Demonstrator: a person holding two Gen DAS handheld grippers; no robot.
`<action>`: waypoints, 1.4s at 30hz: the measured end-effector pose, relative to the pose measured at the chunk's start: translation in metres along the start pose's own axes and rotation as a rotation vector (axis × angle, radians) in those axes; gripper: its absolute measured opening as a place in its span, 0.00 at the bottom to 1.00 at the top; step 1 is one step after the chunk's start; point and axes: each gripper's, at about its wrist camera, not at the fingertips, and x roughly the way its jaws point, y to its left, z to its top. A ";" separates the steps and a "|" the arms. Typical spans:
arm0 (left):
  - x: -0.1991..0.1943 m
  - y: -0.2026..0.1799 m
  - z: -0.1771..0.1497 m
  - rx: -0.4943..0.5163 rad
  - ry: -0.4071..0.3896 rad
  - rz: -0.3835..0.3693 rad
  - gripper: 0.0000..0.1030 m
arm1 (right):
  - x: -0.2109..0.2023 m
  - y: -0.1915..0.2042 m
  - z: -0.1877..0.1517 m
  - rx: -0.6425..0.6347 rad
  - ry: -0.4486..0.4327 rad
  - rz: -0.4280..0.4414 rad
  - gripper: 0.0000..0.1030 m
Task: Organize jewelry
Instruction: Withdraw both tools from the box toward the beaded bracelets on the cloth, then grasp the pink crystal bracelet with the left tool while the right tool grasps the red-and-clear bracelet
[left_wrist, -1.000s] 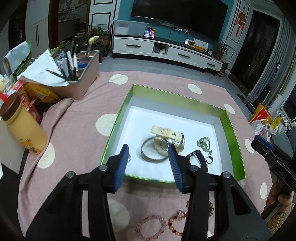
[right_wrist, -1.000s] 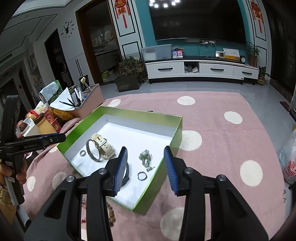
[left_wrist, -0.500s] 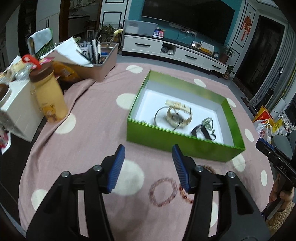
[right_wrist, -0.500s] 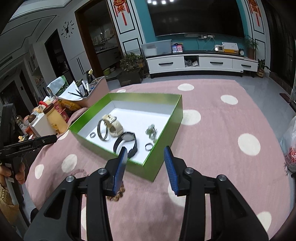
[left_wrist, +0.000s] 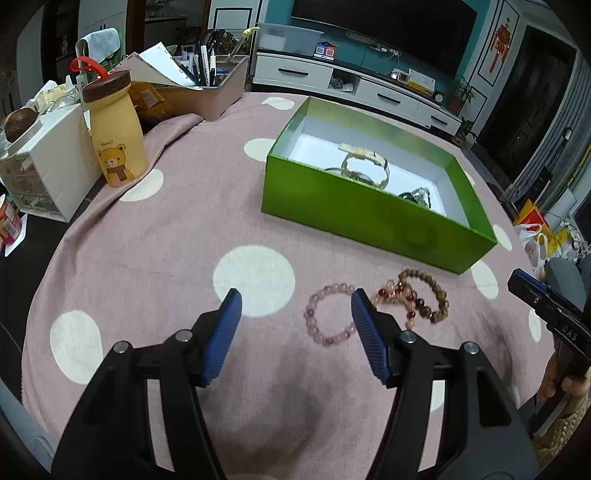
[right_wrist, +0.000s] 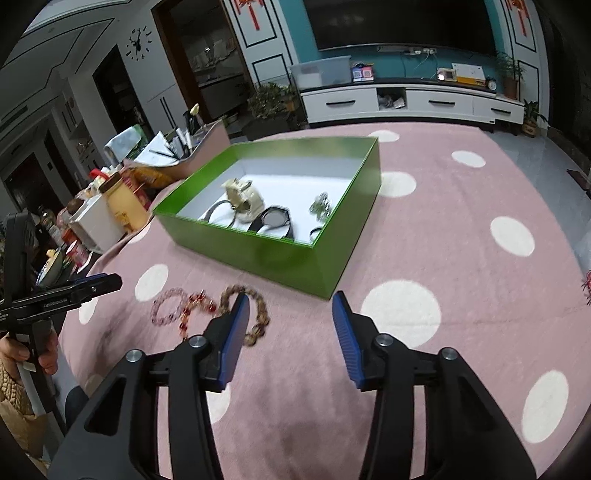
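A green box (left_wrist: 373, 218) (right_wrist: 280, 254) on the pink dotted tablecloth holds a cream watch (left_wrist: 364, 155) (right_wrist: 243, 197), a black watch (right_wrist: 275, 221), a metal bangle, a silvery trinket (right_wrist: 321, 205) and a small ring. In front of the box lie a pink bead bracelet (left_wrist: 328, 314) (right_wrist: 166, 306), a red bead bracelet (left_wrist: 397, 297) (right_wrist: 195, 306) and a brown bead bracelet (left_wrist: 428, 295) (right_wrist: 255, 306). My left gripper (left_wrist: 295, 332) is open and empty, just before the pink bracelet. My right gripper (right_wrist: 290, 334) is open and empty, right of the brown bracelet.
At the table's left stand a yellow bear bottle (left_wrist: 114, 129), a white drawer box (left_wrist: 48, 158), snack bags and a pen caddy (left_wrist: 214, 88). A TV cabinet (right_wrist: 406, 103) lies beyond the table. Bags lie on the floor at the right (left_wrist: 535, 229).
Both grippers have pulled back from above the box towards the table's near edge and dropped lower. The three bead bracelets now lie just ahead of the fingers. Both stay open.
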 end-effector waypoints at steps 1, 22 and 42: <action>0.000 -0.001 -0.002 0.000 0.001 -0.001 0.61 | 0.000 0.001 -0.002 -0.002 0.004 0.004 0.46; 0.025 -0.009 -0.021 0.016 0.052 0.010 0.57 | 0.035 0.048 -0.035 -0.068 0.137 0.153 0.46; 0.053 -0.016 -0.017 0.069 0.059 0.034 0.49 | 0.080 0.069 -0.025 -0.114 0.189 0.163 0.37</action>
